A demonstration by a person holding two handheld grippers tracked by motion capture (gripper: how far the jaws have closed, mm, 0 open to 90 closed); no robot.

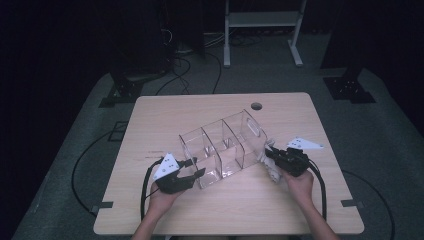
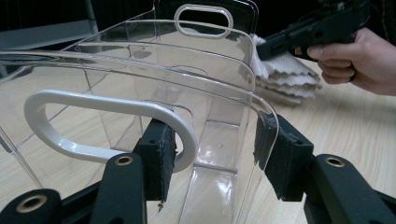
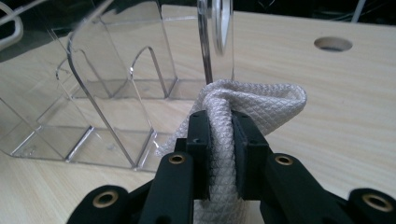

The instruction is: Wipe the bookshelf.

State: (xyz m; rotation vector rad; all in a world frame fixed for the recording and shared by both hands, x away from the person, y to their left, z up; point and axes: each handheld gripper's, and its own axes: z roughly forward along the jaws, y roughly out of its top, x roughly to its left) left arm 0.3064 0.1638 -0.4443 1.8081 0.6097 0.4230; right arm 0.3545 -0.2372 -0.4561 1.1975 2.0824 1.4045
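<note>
A clear acrylic organizer (image 1: 225, 145) with several compartments and a white-rimmed handle slot at each end lies slantwise on the wooden table (image 1: 225, 215). My left gripper (image 1: 196, 167) is at its near left end. In the left gripper view the organizer's (image 2: 140, 74) handled end wall stands between the spread pads of that gripper (image 2: 217, 149), which is open. My right gripper (image 1: 270, 152) is shut on a white quilted cloth (image 3: 261, 100) that presses against the organizer's (image 3: 116, 93) right end wall. The cloth (image 2: 285, 74) and right gripper (image 2: 280, 42) lie beyond the far handle.
A round cable hole (image 1: 256, 106) sits near the table's far edge. Behind the table, a white metal stand (image 1: 262, 20) and dark cables lie on the grey floor. The front strip of the table is bare wood.
</note>
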